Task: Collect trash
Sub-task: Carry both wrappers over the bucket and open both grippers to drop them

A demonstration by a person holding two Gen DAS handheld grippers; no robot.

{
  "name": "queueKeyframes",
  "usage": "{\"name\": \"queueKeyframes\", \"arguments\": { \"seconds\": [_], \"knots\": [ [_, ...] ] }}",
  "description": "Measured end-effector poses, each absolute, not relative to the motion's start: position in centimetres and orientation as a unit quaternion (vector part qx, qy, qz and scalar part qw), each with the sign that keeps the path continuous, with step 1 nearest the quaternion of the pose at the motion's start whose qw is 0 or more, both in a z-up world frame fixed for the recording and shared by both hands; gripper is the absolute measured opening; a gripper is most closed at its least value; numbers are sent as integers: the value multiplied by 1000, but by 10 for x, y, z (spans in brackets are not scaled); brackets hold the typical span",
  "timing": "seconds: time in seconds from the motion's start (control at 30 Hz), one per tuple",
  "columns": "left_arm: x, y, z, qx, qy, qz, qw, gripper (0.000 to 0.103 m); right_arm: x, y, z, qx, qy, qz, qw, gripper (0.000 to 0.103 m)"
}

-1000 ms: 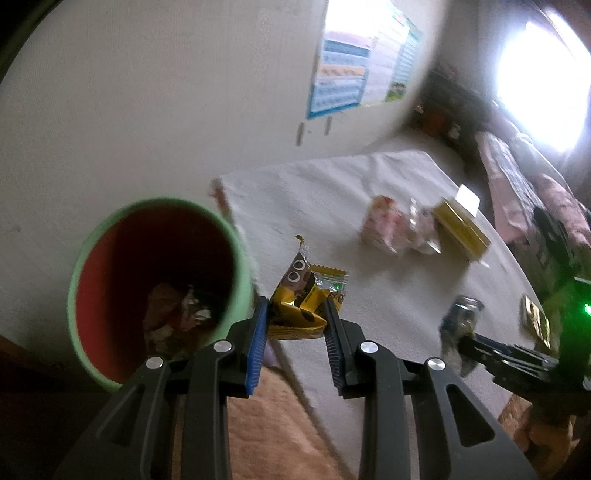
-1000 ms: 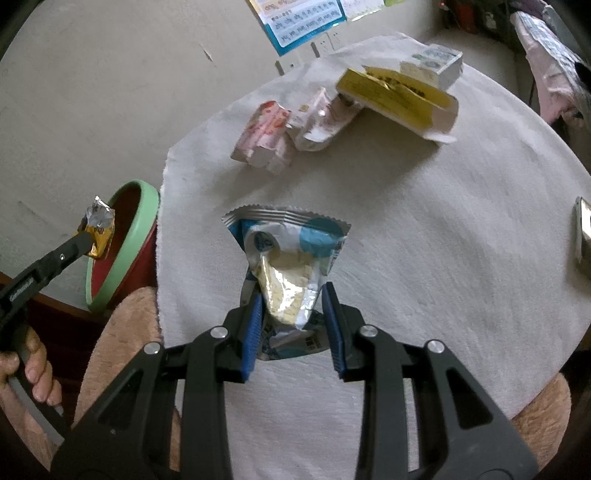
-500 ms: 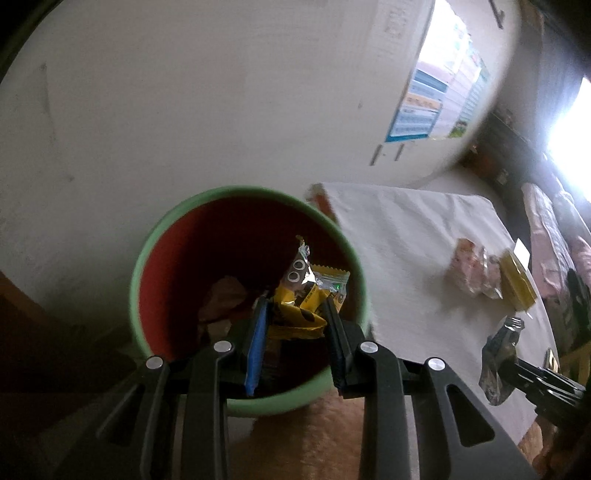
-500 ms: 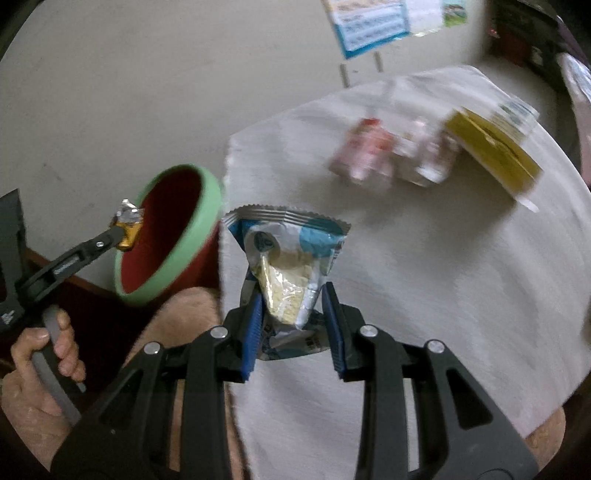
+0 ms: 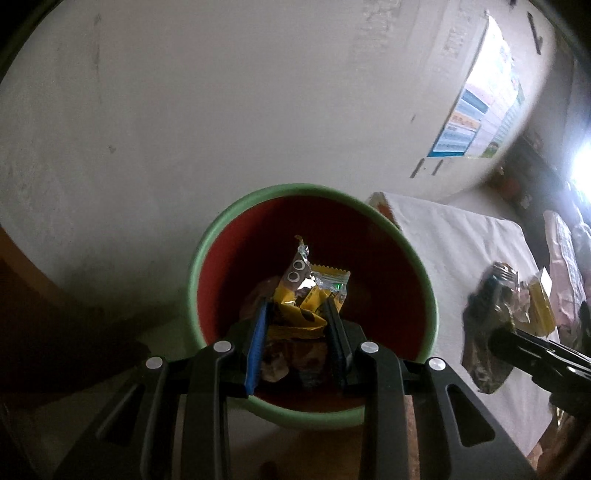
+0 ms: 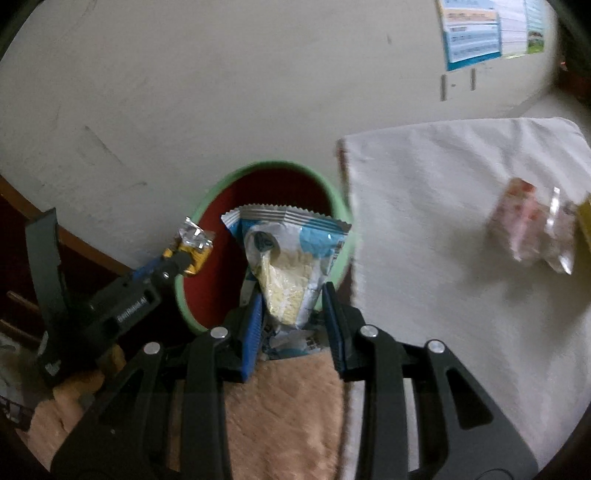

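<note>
My left gripper [image 5: 297,321] is shut on a crumpled yellow snack wrapper [image 5: 306,299] and holds it over the open mouth of a red bin with a green rim [image 5: 236,218]. Other wrappers lie in the bin's bottom. My right gripper [image 6: 293,310] is shut on a blue and white snack bag [image 6: 288,258] and holds it over the near right edge of the bin [image 6: 258,168]. The left gripper [image 6: 173,264] with its yellow wrapper [image 6: 194,243] shows over the bin's left rim in the right wrist view. The right gripper's bag shows blurred in the left wrist view [image 5: 487,325].
A table with a white cloth [image 6: 443,221] stands right of the bin. A pink wrapper [image 6: 517,221] and a clear wrapper [image 6: 557,236] lie on it. A tan fuzzy seat [image 6: 280,413] sits below my right gripper. A poster [image 6: 487,33] hangs on the wall.
Both grippers have swung left from the table toward the bin. The left now holds its wrapper above the bin's inside, and the right has brought its bag to the bin's rim.
</note>
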State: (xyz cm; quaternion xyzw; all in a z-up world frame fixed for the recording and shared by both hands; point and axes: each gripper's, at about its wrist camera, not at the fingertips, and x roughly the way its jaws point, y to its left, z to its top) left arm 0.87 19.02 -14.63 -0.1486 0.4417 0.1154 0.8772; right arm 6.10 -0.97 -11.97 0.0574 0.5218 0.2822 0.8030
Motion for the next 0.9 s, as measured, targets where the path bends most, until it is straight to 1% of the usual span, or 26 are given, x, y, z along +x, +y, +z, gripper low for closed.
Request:
{"name": "queueKeyframes", "arguments": {
  "seconds": [0.07,0.1,0.17,0.2,0.23,0.27,0.3,0.33,0.53,0.6,0.73,0.9],
  "knots": [
    [9,193,-146,-149,440,119,878,29,65,1,-120,57,525,288,799,31],
    [9,194,-146,-148,439,120,878,30,67,6,-119,56,525,290,798,33],
    [10,195,-146,-149,437,123,879,30,69,11,-118,55,526,293,796,41],
    [10,196,-146,-149,437,123,879,30,69,13,-117,57,526,295,796,49],
    [10,196,-146,-149,437,125,878,35,71,13,-117,60,524,296,796,55],
    [11,194,-146,-149,437,127,878,43,71,15,-116,61,522,297,797,56],
    [10,194,-145,-151,435,130,878,47,71,15,-115,61,520,298,798,58],
    [10,194,-145,-152,433,133,879,52,70,15,-115,61,520,299,798,58],
    [9,192,-143,-149,434,135,878,52,68,1,-117,73,522,292,798,58],
    [10,190,-142,-147,435,133,878,52,66,-13,-119,77,522,281,802,61],
    [8,183,-142,-137,438,127,879,52,62,-60,-125,73,519,239,817,61],
    [9,173,-144,-125,447,126,877,52,75,-159,-126,50,502,119,855,61]
  ]
}}
